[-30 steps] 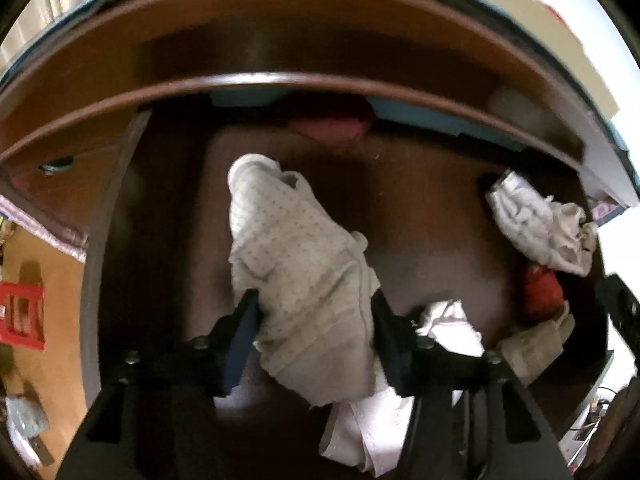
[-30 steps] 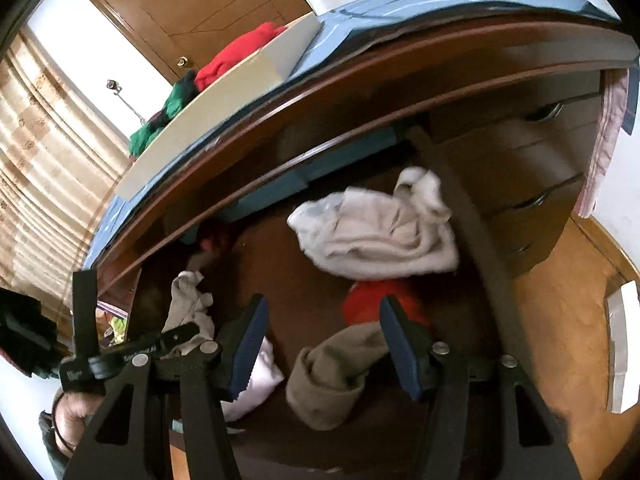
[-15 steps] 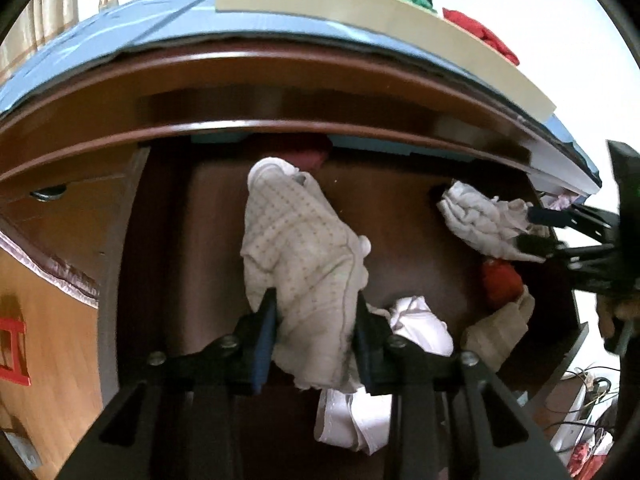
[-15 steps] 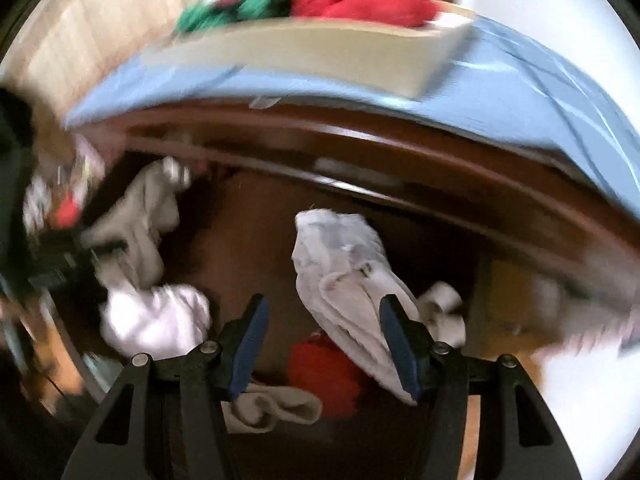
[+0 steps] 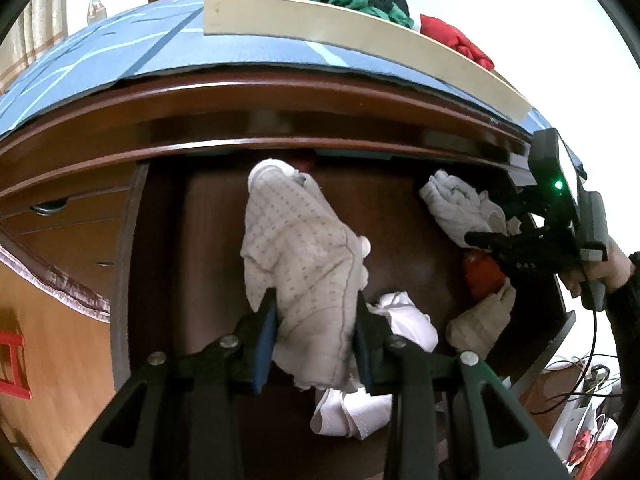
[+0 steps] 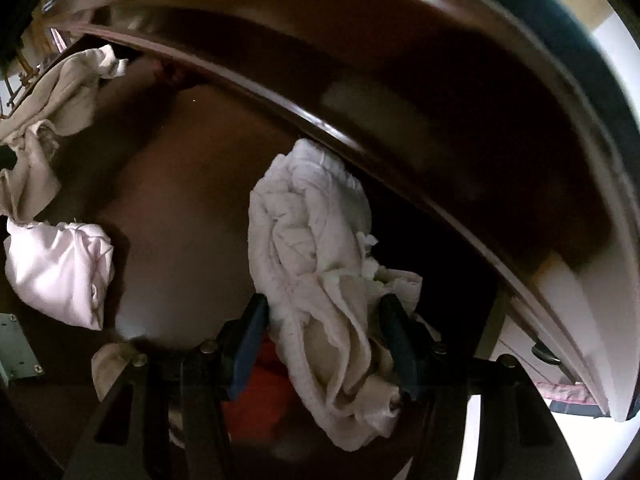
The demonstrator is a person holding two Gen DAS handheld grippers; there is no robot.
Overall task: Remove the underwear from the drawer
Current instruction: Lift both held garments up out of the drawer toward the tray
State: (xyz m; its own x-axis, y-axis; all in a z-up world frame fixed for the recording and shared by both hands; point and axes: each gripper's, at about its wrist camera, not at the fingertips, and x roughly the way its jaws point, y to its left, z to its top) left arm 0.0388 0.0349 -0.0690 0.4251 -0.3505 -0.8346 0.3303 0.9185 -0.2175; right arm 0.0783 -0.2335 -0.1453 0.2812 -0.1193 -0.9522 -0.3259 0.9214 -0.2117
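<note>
Dark brown wood fills both views: one open wooden drawer (image 5: 212,240) under the curved edge of a dresser top. Two grippers are at work.

The left gripper (image 5: 316,312) has just been closing, and its two blue pads now press on the lower part of a cream dotted cotton underwear (image 5: 304,248). This piece stretches from the pads toward the back of the drawer, about in its middle.

The right gripper (image 6: 324,316) points down into the right end of the drawer. Its jaws stand apart, one on each side of a white crumpled underwear (image 6: 308,240). The cloth lies between the pads, but I see no squeeze on it. A person's hand (image 5: 612,268) holds this gripper at the right edge of the left wrist view.

Three more pieces lie in the drawer near its front right corner: one white smooth garment (image 5: 404,320), one beige folded garment (image 5: 480,320) and one red garment (image 5: 482,276). So I count five pieces in the drawer.

Above the drawer, on the dresser top, lies one blue patterned mat (image 5: 120,48). One pale long tray (image 5: 360,36) with red and green clothes stands on it.
</note>
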